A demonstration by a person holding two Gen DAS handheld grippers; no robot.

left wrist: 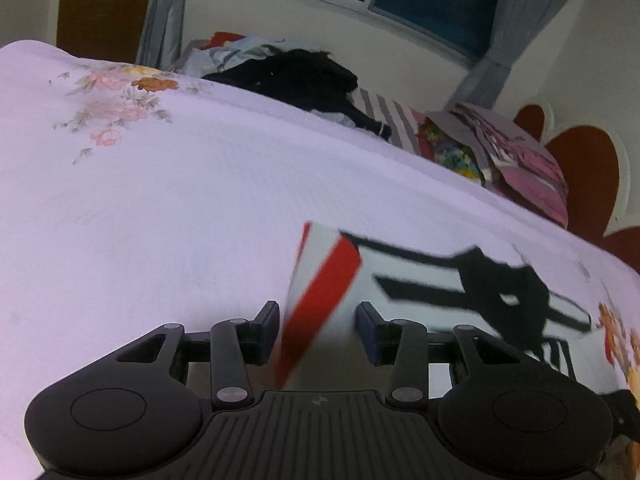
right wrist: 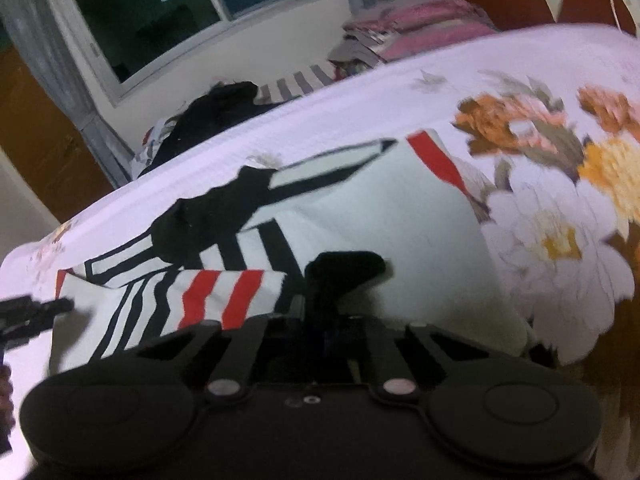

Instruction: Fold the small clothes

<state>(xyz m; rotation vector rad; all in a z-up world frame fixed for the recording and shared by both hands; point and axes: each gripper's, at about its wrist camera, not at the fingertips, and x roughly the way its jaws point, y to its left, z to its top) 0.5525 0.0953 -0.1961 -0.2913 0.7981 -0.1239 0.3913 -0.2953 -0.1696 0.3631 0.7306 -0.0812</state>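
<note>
The left claw (left wrist: 318, 330) is spread, a red-and-white edge of the shirt (left wrist: 324, 280) standing between its fingers. The right claw (right wrist: 320, 312) is pressed together, pinching black cloth of the shirt (right wrist: 384, 216), which lies on the floral bed (right wrist: 360, 112). Clothes (left wrist: 296, 76) pile up at the far side.

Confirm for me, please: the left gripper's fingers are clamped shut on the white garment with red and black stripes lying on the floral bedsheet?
Not quite: the left gripper is open, its fingers apart either side of the striped garment, as the left wrist view shows. It does lie on the floral bedsheet.
</note>
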